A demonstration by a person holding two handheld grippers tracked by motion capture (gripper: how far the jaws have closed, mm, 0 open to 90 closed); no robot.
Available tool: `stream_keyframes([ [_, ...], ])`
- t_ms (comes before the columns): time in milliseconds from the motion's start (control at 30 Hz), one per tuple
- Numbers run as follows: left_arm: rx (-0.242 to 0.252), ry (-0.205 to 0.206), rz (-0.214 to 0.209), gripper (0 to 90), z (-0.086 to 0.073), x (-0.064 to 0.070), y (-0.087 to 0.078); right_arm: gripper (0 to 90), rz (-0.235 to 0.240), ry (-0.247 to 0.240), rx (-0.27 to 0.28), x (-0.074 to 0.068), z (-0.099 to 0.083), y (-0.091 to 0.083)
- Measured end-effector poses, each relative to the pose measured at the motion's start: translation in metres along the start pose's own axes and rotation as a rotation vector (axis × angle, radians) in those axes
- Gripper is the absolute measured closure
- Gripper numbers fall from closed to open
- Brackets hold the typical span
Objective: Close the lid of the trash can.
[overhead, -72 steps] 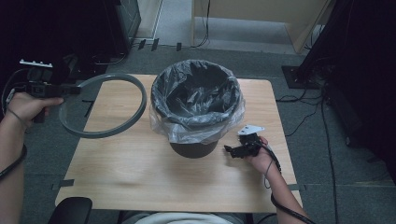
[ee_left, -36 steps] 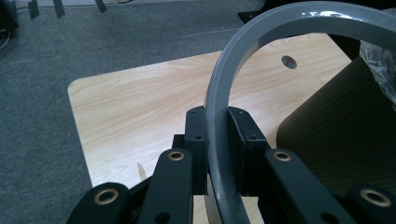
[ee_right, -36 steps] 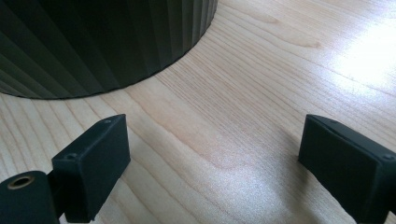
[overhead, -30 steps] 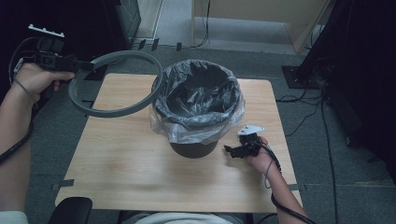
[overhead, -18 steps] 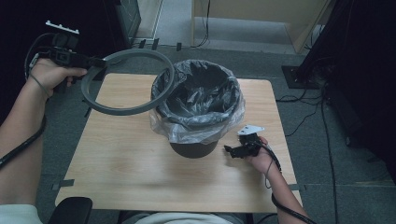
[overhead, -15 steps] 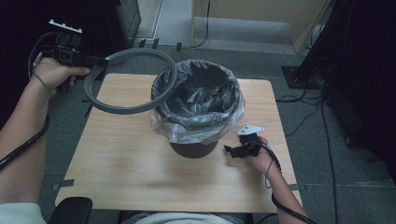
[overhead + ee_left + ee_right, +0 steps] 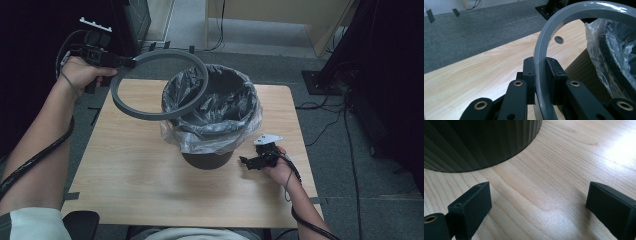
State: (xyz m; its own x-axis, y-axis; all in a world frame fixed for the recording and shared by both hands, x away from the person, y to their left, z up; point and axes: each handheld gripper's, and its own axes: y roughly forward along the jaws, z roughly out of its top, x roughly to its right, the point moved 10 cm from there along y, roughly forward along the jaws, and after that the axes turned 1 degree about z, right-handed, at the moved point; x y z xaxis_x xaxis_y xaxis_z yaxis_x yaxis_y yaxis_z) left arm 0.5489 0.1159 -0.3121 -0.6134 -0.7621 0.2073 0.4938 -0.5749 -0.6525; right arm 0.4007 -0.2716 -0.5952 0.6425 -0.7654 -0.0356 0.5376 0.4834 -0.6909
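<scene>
- Ring [image 7: 159, 84] lifted off the desk [image 7: 130, 170] near its left edge and carried right, now hanging tilted with its right arc over the left rim of the bin [image 7: 210, 120].
- Left gripper [image 7: 131, 62] raised beyond the desk's far left corner, jaws pinching the ring's band from both sides (plain in the left gripper view, ring [image 7: 541, 75] clamped between the pads).
- Right gripper [image 7: 245, 161] unmoved, resting on the desk just right of the bin's base, jaws spread with nothing between them (bare wood in its own view).
- Bag [image 7: 175, 135] unchanged, draped over the bin's rim.
- Likely meaning: ring not yet centred or level; more travel right, then lowering onto the rim to trap the bag.
</scene>
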Motion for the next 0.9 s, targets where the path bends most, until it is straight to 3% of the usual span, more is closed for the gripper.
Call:
stream_keyframes([
  [333, -0.009, 0.046, -0.041, 78.7, 0.014, 0.028, 0.027, 3.6, 0.007, -0.009, -0.005, -0.001, 0.000, 0.001],
  [667, 0.000, 0.072, -0.069, 78.7, 0.028, 0.049, 0.043, 2.6, 0.010, -0.014, -0.007, -0.001, 0.000, 0.001],
  [900, -0.012, 0.118, -0.100, 78.7, 0.036, 0.074, 0.056, 2.2, 0.011, -0.016, -0.008, -0.001, 0.000, 0.001],
])
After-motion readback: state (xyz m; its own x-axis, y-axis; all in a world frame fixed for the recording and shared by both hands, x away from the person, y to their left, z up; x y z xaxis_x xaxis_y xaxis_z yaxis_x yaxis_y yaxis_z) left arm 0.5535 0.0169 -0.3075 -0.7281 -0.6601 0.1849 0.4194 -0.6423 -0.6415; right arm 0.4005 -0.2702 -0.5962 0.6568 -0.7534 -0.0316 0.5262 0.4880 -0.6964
